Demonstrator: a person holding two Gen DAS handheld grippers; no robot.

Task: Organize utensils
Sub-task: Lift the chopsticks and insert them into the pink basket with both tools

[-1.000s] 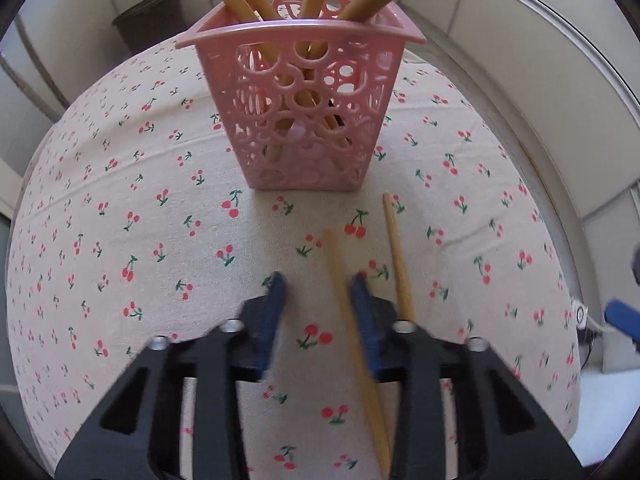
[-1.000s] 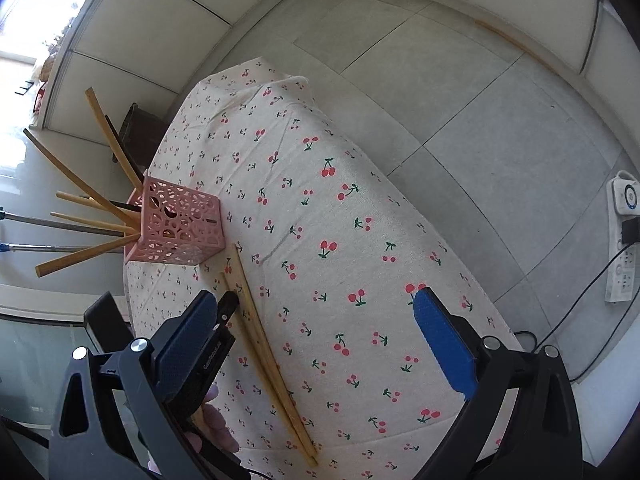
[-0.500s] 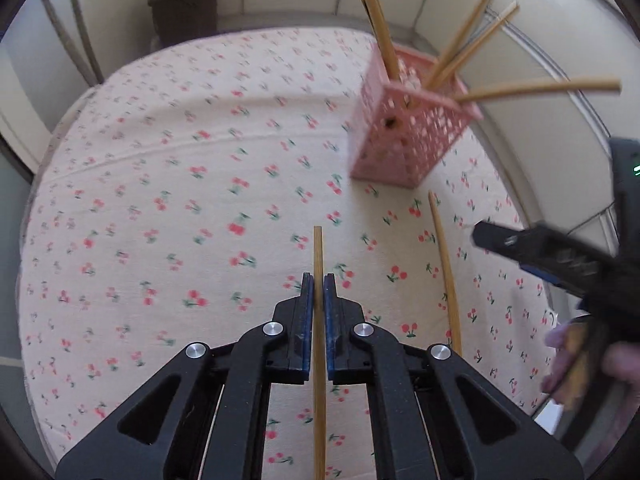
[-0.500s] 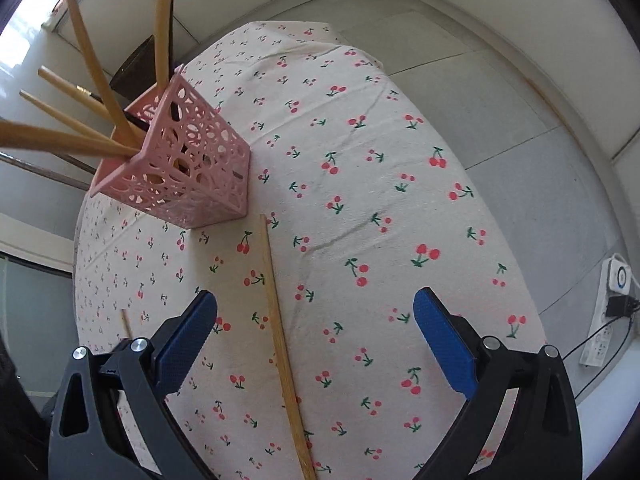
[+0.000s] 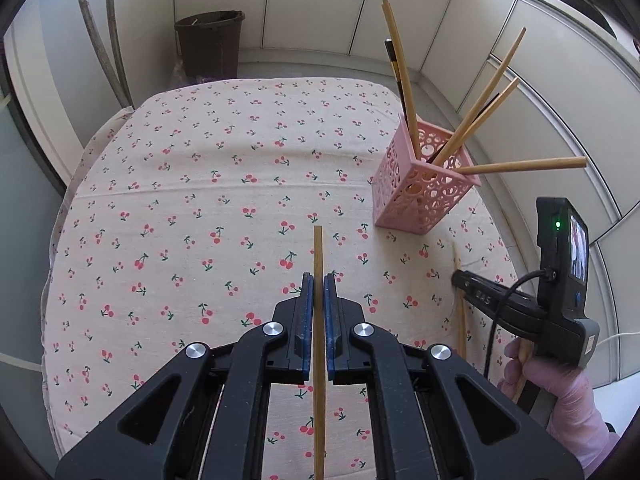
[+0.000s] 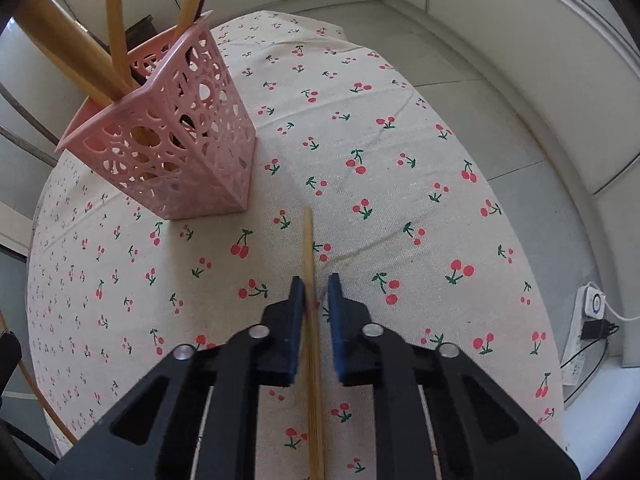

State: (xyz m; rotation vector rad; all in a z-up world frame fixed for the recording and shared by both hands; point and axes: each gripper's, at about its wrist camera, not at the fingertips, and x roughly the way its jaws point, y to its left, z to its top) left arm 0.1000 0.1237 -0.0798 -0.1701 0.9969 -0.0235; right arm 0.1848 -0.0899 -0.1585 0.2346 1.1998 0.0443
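Observation:
A pink perforated holder (image 5: pixel 422 188) with several wooden chopsticks (image 5: pixel 400 72) stands on the cherry-print tablecloth; it also shows in the right wrist view (image 6: pixel 172 152). My left gripper (image 5: pixel 318 284) is shut on a wooden chopstick (image 5: pixel 318 252) and holds it above the cloth, left of the holder. My right gripper (image 6: pixel 316 284) has its jaws nearly closed around a second chopstick (image 6: pixel 309 240) that lies on the cloth just right of the holder; a small gap shows on the right side. The right gripper also shows in the left wrist view (image 5: pixel 472 288).
The tablecloth (image 5: pixel 200 208) covers a rounded table. A dark bin (image 5: pixel 210 42) stands on the floor beyond it. A power strip (image 6: pixel 588 312) with cables lies on the floor at right. Cabinet fronts (image 5: pixel 552 92) run along the right.
My left gripper has lifted its chopstick higher and drawn back from the holder. My right gripper has dropped to the cloth and narrowed its wide-open jaws around the lying chopstick.

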